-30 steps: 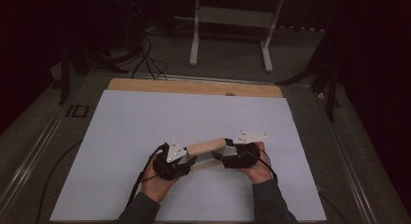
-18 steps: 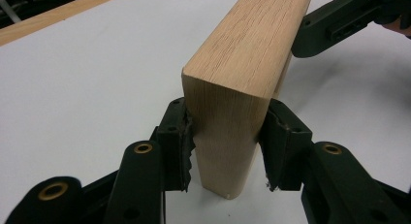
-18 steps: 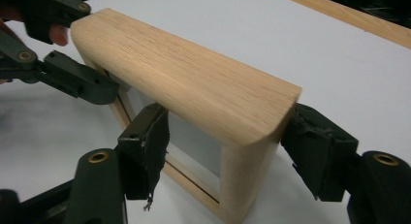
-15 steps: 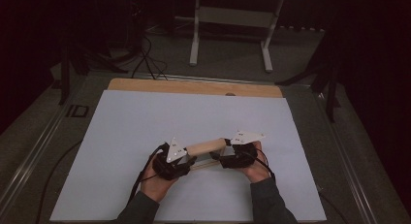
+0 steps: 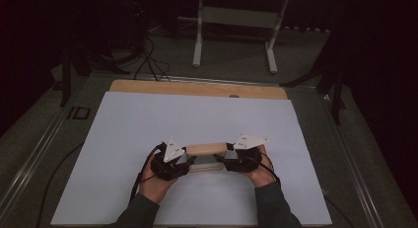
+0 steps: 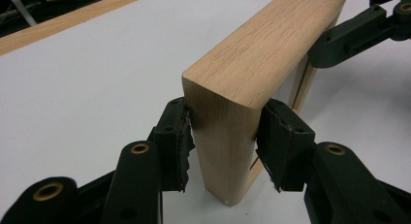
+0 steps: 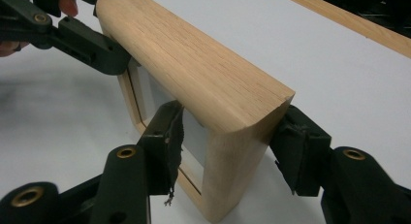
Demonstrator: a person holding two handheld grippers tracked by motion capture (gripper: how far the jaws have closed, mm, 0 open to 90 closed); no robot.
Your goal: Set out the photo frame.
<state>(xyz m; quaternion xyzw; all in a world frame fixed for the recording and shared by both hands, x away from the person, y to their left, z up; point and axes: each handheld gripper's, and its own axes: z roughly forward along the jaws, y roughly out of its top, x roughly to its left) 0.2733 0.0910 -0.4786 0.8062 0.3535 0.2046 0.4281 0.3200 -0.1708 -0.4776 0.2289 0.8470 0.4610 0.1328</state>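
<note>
Both tongs stayed clamped: left tongs (image 6: pixel 223 141) and right tongs (image 7: pixel 228 151) each pinching an end of the wooden frame (image 5: pixel 207 150). Low centre of frame, it had tipped slightly since a second before, upright over the white bench (image 5: pixel 148 119) — probably mid-repositioning.

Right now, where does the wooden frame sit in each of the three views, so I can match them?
High view: the wooden frame spans between both grippers, near the white sheet's front.
Left gripper view: frame end at centre, clamped between the black jaws, running away up-right.
Right gripper view: frame end at centre-right between the jaws, running away up-left.
Shared landmark: the table's bare wooden strip beyond the sheet.
</note>
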